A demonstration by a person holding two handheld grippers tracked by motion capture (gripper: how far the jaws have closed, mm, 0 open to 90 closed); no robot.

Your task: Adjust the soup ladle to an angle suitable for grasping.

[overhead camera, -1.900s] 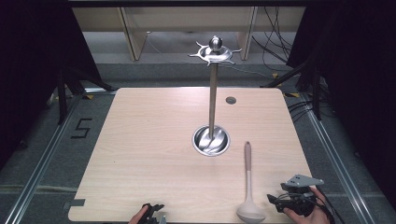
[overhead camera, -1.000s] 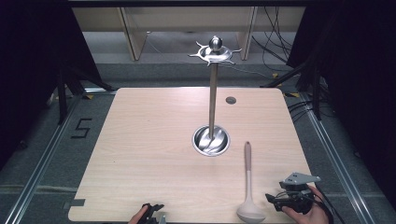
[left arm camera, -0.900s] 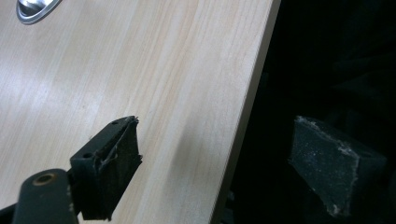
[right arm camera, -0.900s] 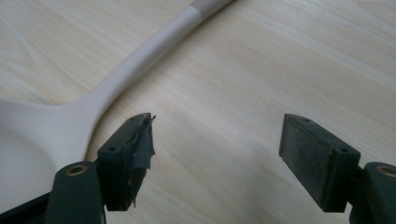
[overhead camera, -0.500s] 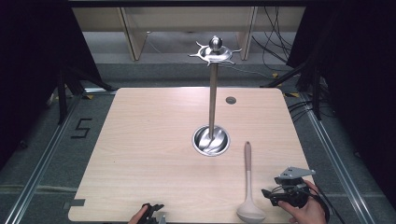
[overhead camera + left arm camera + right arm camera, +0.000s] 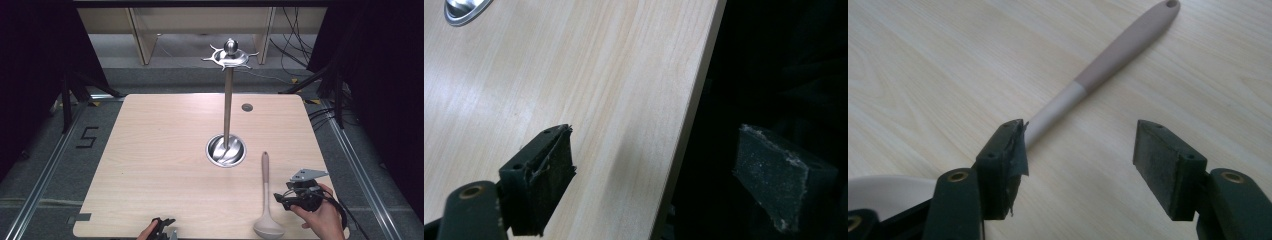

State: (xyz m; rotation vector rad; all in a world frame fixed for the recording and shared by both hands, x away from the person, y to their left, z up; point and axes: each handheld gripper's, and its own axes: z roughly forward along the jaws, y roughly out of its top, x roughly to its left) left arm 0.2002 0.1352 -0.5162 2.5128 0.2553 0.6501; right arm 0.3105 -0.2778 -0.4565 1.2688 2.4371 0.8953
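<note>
Right tongs [image 6: 280, 199] spread, closing beside ladle [image 6: 266, 200], nothing pinched, left tongs [image 6: 163, 227] spread.

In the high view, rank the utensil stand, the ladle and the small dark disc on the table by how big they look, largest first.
1. Utensil stand: tallest by far, though it rises toward the camera.
2. Ladle: clearly shorter.
3. Small dark disc: smallest; being farther back shrinks it a little, but the ranking holds.
</note>
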